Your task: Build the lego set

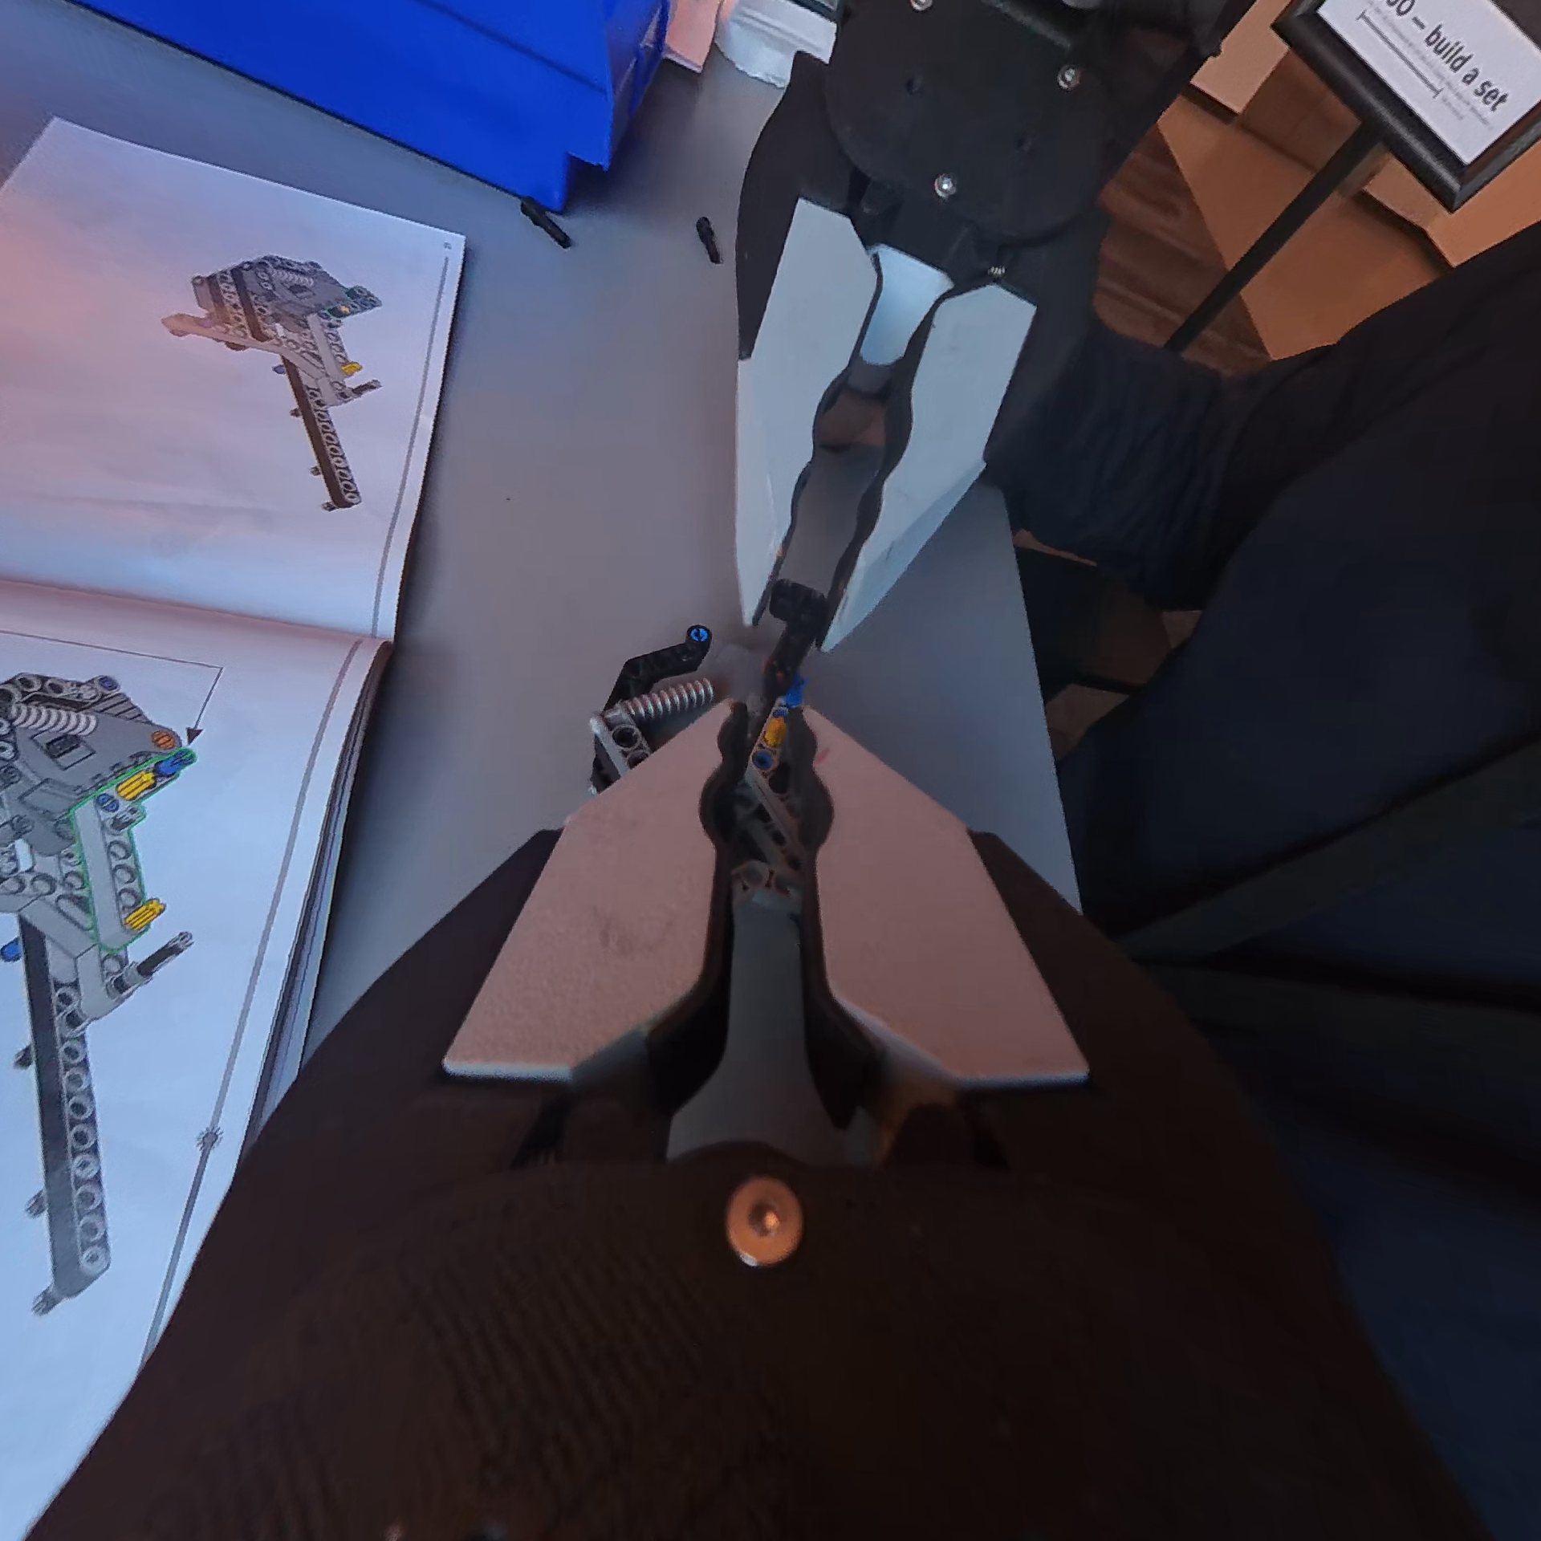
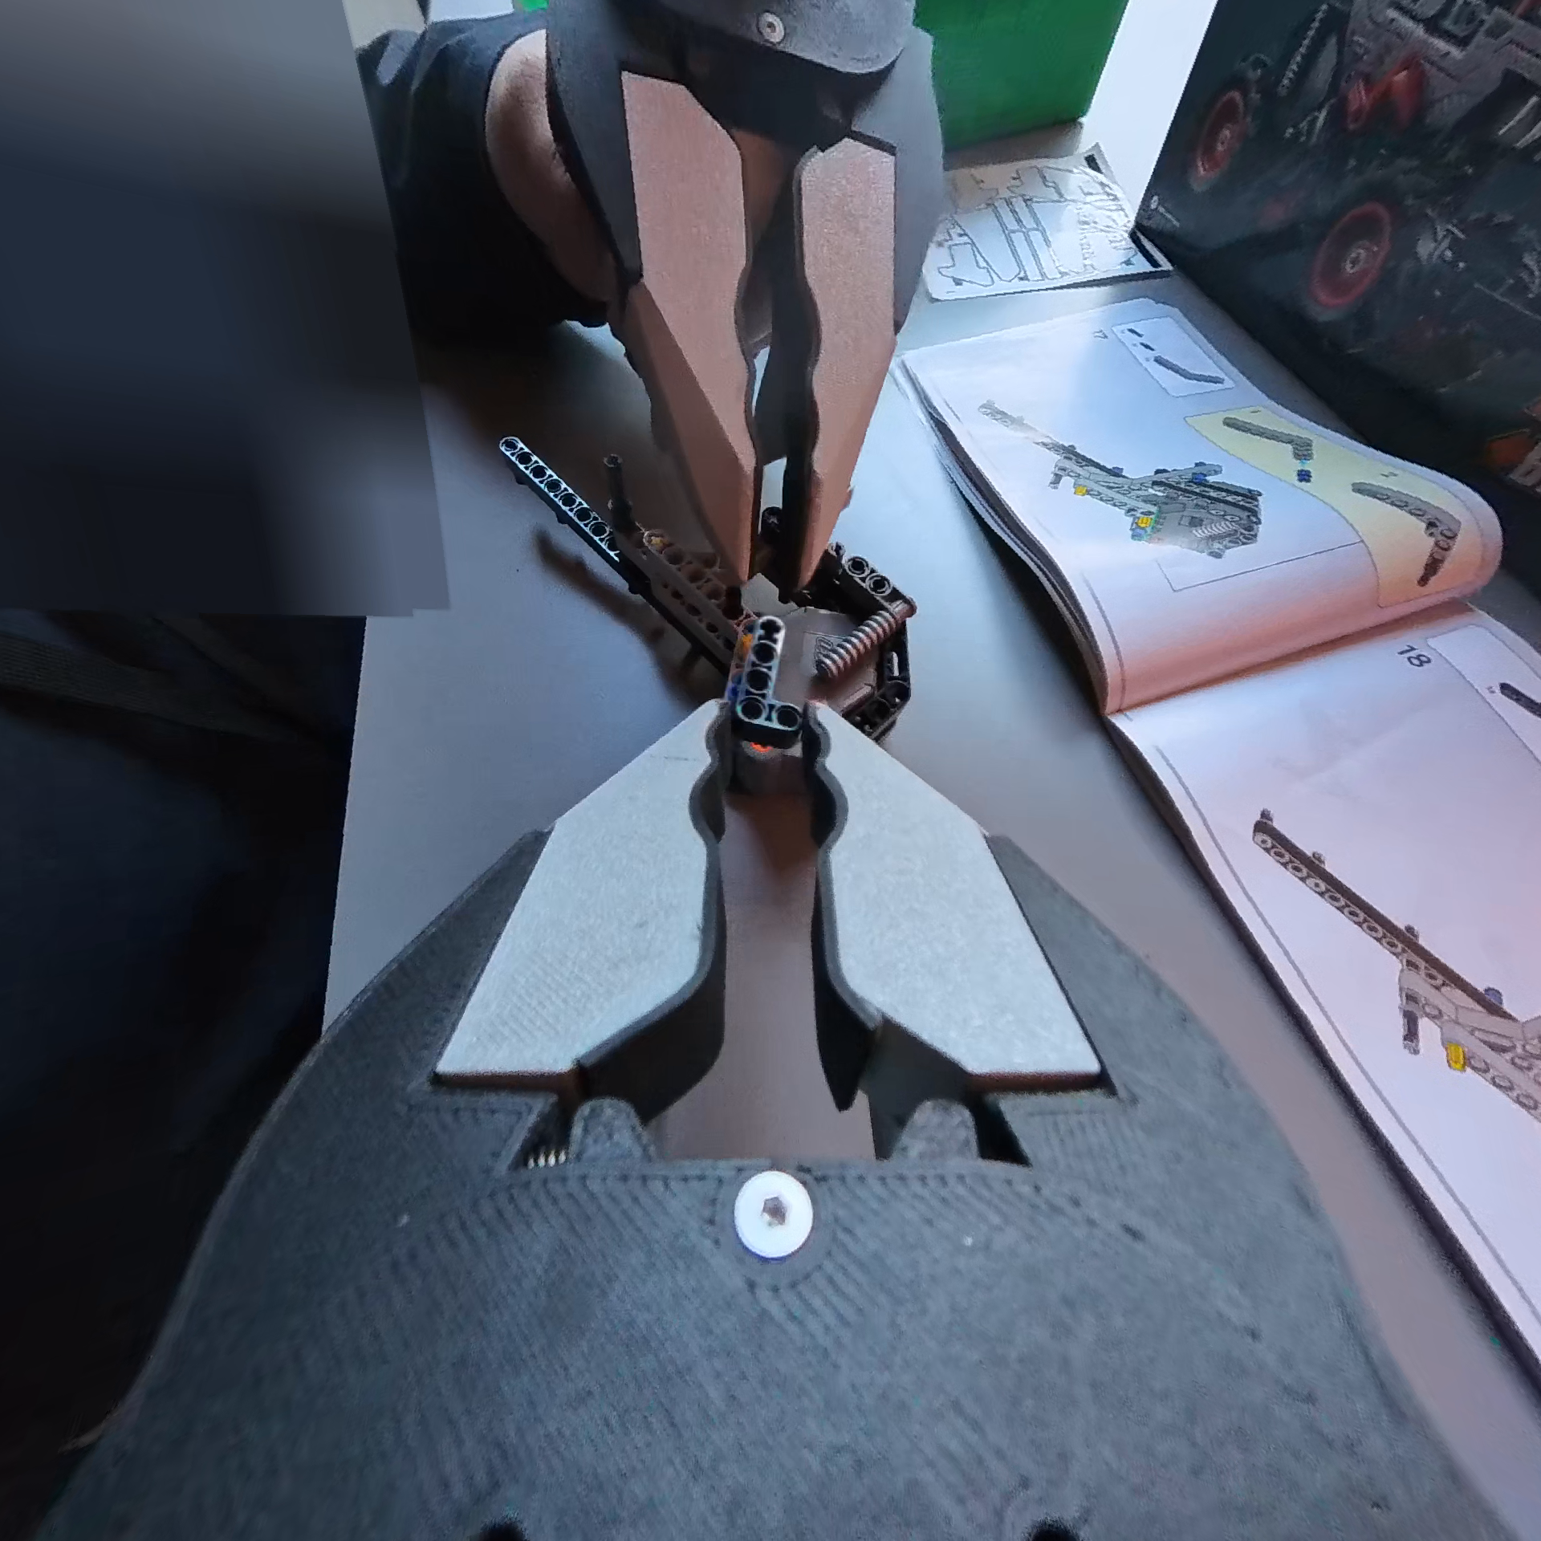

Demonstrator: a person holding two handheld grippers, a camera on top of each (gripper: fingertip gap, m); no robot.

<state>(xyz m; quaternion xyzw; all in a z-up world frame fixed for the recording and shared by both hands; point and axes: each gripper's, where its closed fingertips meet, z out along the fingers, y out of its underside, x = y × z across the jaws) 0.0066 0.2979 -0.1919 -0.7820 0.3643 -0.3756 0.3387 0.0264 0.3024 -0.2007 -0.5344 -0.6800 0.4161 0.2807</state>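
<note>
My left gripper [image 1: 769, 717] is shut on the partly built lego assembly [image 1: 621, 738], a grey and black frame with a metal spring [image 1: 680, 696] and yellow and blue pins, held just above the grey table [image 1: 542, 467]. My right gripper [image 2: 765, 713] is shut on a black L-shaped beam [image 2: 760, 675] and holds it against the end of the assembly [image 2: 692, 592]. In the right wrist view the left gripper [image 2: 767, 588] comes down from the top onto the frame. In the left wrist view the right gripper [image 1: 792, 629] comes in from the top with the L-shaped beam [image 1: 796, 604].
An open instruction booklet [image 1: 208, 417] lies on the table; it also shows in the right wrist view [image 2: 1251, 517]. Two loose black pins [image 1: 546, 221] lie near a blue bin [image 1: 417, 75]. A set box [image 2: 1376, 167] and a green box [image 2: 1017, 67] stand behind. A person's dark clothing [image 1: 1334, 667] is at the table edge. Only a small space, under 4 cm, lies between the two pairs of fingers.
</note>
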